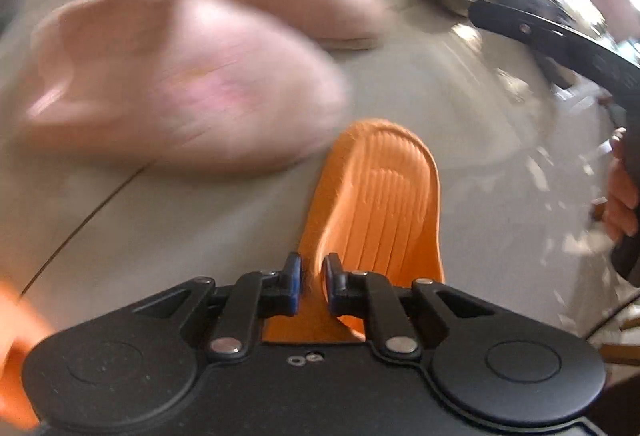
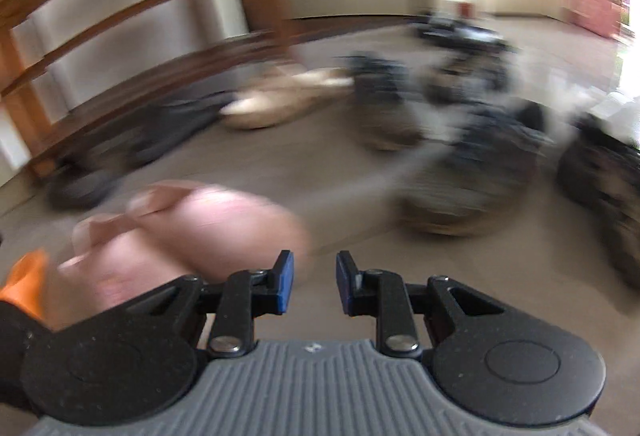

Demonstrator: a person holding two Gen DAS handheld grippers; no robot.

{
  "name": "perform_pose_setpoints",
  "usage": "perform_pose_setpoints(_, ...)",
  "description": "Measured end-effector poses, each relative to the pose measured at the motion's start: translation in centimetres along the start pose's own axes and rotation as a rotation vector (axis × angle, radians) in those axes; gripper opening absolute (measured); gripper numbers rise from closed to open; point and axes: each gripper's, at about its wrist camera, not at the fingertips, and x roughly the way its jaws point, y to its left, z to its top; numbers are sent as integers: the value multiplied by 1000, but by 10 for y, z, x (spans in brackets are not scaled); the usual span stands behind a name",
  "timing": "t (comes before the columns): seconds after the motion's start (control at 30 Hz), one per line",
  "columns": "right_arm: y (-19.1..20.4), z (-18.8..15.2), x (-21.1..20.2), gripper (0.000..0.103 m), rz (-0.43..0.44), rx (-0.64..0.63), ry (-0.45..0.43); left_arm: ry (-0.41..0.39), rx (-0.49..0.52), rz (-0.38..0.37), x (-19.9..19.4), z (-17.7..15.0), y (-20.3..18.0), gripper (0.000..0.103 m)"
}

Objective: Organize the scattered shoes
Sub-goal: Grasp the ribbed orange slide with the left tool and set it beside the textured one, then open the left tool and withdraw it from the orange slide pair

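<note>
Nearest the lens, the left gripper [image 1: 312, 284] pinches the thin edge of an orange slipper [image 1: 380, 196], sole ridges facing the camera, probably so that it hangs free for carrying. The right gripper [image 2: 314, 288] has its jaws slightly apart with nothing between them; a grey ribbed sole [image 2: 312, 388] lies beneath its body. Beyond sit blurred pink slippers [image 1: 192, 76] on the floor [image 1: 460, 108], then scattered dark shoes [image 2: 472, 140] and a wooden rack [image 2: 132, 12].
</note>
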Motion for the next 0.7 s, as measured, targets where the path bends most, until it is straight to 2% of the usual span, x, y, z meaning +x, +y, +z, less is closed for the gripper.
perform_pose_setpoints(0.13, 64, -3, 18, 28, 148, -170, 22, -22, -99, 62, -23, -33, 37, 13)
perform_pose_setpoints(0.23, 101, -3, 32, 28, 252, -211, 45, -39, -154, 99, -37, -54, 59, 13)
perform_pose_setpoints(0.33, 122, -5, 40, 28, 320, -243, 76, -72, -231, 158, -50, -68, 78, 16)
perform_pose_setpoints(0.53, 155, -16, 53, 29, 410, -346, 139, -151, -396, 304, -75, -77, 119, 17)
perform_pose_setpoints(0.7, 179, -13, 65, 29, 457, -406, 121, -223, -580, 340, -89, -65, 156, 18)
